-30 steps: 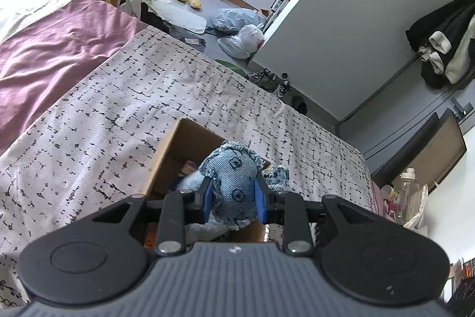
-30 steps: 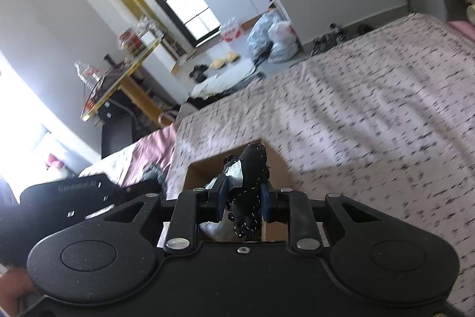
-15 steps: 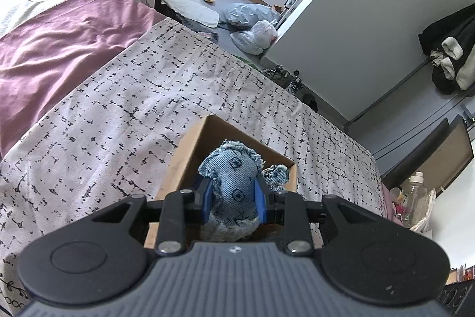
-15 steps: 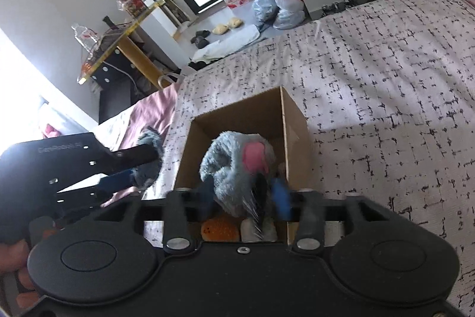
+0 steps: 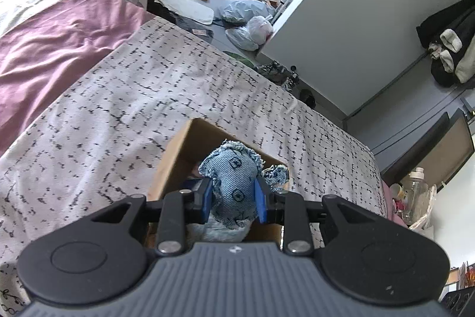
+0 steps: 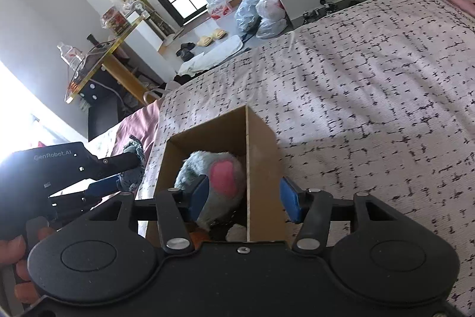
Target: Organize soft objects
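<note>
A blue denim soft toy (image 5: 234,168) sits pinched between the blue pads of my left gripper (image 5: 233,198), which is shut on it just above the near end of the open cardboard box (image 5: 175,156). In the right wrist view a grey plush with a pink patch (image 6: 207,168) lies inside the box (image 6: 261,156). Over it my right gripper (image 6: 245,198) is opening, its pads clear of the plush and astride the box's right wall. My left gripper (image 6: 127,171) shows at the left with the denim toy (image 6: 135,150), a hand behind it.
The box stands on a bed with a white, black-flecked cover (image 5: 118,115); a purple blanket (image 5: 50,43) lies to the left. An orange item (image 6: 197,236) and a white one (image 6: 236,232) lie low in the box. Bags (image 5: 249,20) and shoes are on the floor beyond.
My right gripper opened and let the grey plush drop into the box, then sank slightly. The left gripper kept its hold on the denim toy and barely moved.
</note>
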`<move>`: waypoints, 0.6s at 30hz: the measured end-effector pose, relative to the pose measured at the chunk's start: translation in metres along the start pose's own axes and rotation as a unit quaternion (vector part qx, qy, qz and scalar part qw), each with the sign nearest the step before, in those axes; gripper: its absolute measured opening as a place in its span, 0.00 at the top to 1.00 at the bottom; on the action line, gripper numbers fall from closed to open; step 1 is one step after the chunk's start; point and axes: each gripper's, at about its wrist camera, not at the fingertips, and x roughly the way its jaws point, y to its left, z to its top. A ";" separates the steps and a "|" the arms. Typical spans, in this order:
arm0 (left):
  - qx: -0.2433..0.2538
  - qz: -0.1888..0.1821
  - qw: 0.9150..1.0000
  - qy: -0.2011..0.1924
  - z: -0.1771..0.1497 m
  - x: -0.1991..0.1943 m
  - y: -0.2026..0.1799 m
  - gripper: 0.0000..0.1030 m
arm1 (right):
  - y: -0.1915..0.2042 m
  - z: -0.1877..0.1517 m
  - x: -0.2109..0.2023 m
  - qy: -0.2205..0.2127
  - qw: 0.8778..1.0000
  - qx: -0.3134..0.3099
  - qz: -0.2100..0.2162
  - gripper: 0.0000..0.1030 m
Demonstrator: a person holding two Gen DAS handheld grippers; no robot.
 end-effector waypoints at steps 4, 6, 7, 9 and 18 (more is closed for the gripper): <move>0.007 -0.003 1.000 0.007 0.001 0.009 -0.012 0.72 | -0.007 0.005 -0.001 -0.001 1.000 0.001 -0.005 0.48; 0.010 -0.002 1.000 0.011 0.002 0.015 -0.017 0.72 | -0.011 0.008 -0.001 -0.002 1.000 0.005 -0.006 0.48; 0.011 -0.001 1.000 0.013 0.002 0.018 -0.019 0.72 | -0.013 0.009 -0.002 -0.003 1.000 0.007 -0.006 0.48; 0.012 0.001 1.000 0.016 0.004 0.024 -0.023 0.72 | -0.018 0.011 -0.003 -0.003 1.000 0.010 -0.008 0.48; 0.030 0.002 0.999 0.028 0.011 0.046 -0.050 0.68 | -0.037 0.021 -0.010 -0.008 1.000 0.020 -0.020 0.48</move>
